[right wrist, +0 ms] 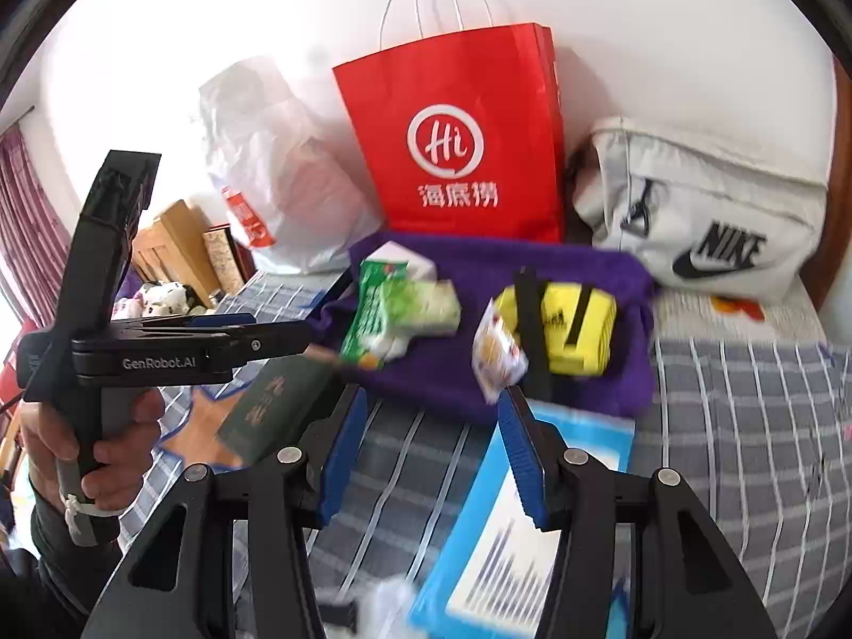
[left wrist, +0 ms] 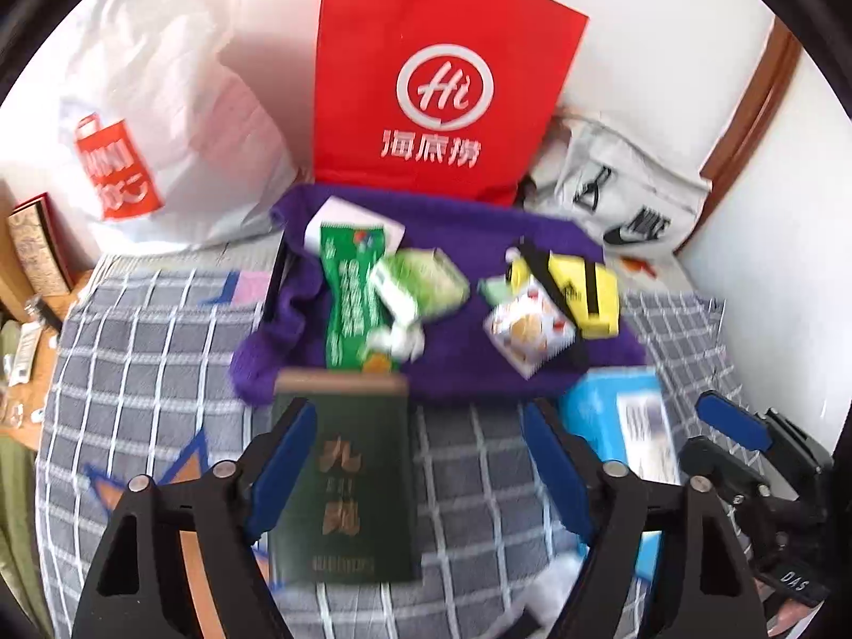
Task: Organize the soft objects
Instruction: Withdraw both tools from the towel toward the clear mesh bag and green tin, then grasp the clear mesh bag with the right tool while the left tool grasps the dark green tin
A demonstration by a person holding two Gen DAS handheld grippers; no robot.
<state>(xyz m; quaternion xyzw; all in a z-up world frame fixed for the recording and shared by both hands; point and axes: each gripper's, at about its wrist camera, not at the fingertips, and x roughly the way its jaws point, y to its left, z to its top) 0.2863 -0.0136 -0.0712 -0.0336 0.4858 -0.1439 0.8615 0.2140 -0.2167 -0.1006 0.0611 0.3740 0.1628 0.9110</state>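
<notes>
A purple towel lies on the checked bedspread. On it sit a green packet, a green tissue pack, a snack packet and a yellow pouch with a black strap. My left gripper hovers in front of the towel, jaws apart, over a dark green booklet that lies by its left pad; the right pad stands well clear of it. My right gripper is open above the bedspread, nothing between its pads. A light blue box lies under its right finger.
A red paper bag, a white plastic bag and a white Nike bag stand against the wall behind the towel. A person's hand holds the left gripper's handle. Wooden furniture is at the bed's left.
</notes>
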